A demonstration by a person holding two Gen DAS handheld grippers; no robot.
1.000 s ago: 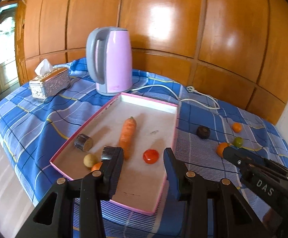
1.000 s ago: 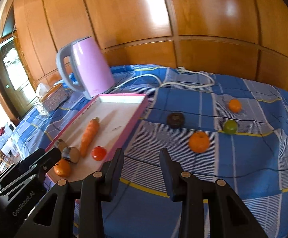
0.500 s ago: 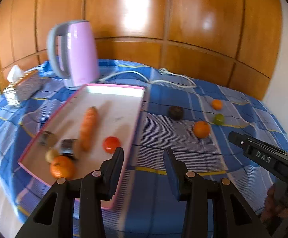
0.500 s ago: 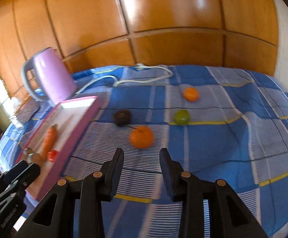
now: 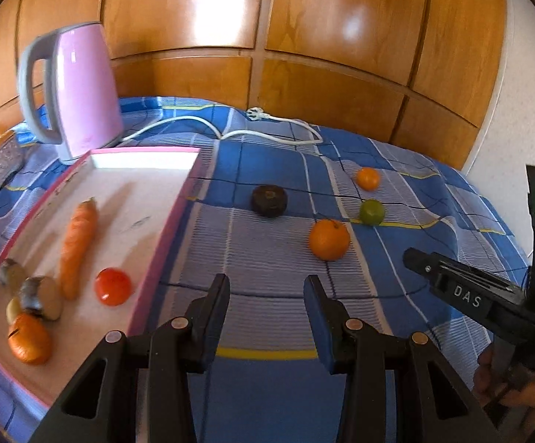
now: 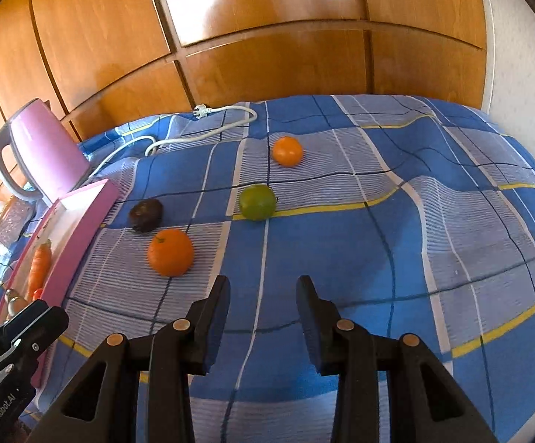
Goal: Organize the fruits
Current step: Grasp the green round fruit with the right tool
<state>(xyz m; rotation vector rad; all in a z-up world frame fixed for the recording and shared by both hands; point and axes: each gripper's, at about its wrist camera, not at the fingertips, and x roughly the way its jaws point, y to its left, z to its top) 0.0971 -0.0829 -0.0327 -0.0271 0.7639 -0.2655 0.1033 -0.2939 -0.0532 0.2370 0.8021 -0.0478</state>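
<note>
Shiny wood panels stand behind a bed point(image 6: 452, 221) with a blue checked cover, and that is where we are working. Our pink tray point(image 5: 179, 199) lies on the left side of the bed, just in front of a pink kettle point(image 5: 79, 92) whose white cord point(image 5: 267, 134) trails over the cover. We use the tray to gather the food, so it already holds a carrot point(image 5: 77, 243), a red tomato point(image 5: 113, 286), a small orange and a few brown bits at the near end.

Four fruits sit loose on the cover to the right of the tray: a big orange point(image 6: 170, 253), a dark round fruit point(image 6: 146, 215) near the tray's edge, a green fruit point(image 6: 257, 202) and a small orange fruit point(image 6: 287, 150) farthest back. They are apart from each other, so each can be picked up alone.

Our left gripper point(image 5: 266, 301) has its fingers a little apart with nothing between them. Our right gripper point(image 6: 262, 301) is the same, empty, and it hangs above the cover just in front of the big orange. We think that orange is the next one to grab, since it is the nearest.
</note>
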